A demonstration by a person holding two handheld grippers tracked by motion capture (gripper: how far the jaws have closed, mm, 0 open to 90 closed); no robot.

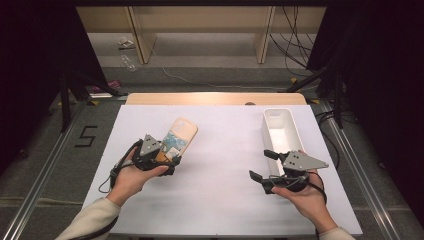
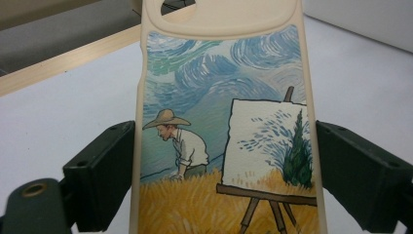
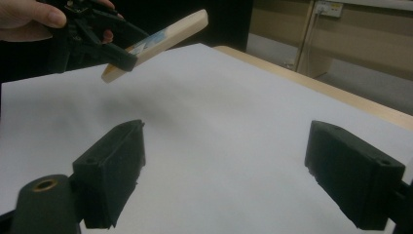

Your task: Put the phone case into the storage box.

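Note:
A cream phone case (image 1: 181, 135) printed with a painter at an easel in a wheat field is gripped across its width by my left gripper (image 1: 170, 156). In the left gripper view both black jaws press on the long edges of the case (image 2: 224, 122). The right gripper view shows the case (image 3: 160, 38) lifted off the white table, tilted up away from the left gripper (image 3: 117, 58). My right gripper (image 1: 260, 164) hovers low at the table's right with its jaws wide apart. Between those jaws (image 3: 224, 170) only bare white table shows.
A long white bin (image 1: 266, 131) lies on the table just beyond the right gripper. The white table sheet (image 1: 225, 150) ends in a wooden strip (image 1: 215, 98) at the back. Cables and stand legs lie on the floor around the table.

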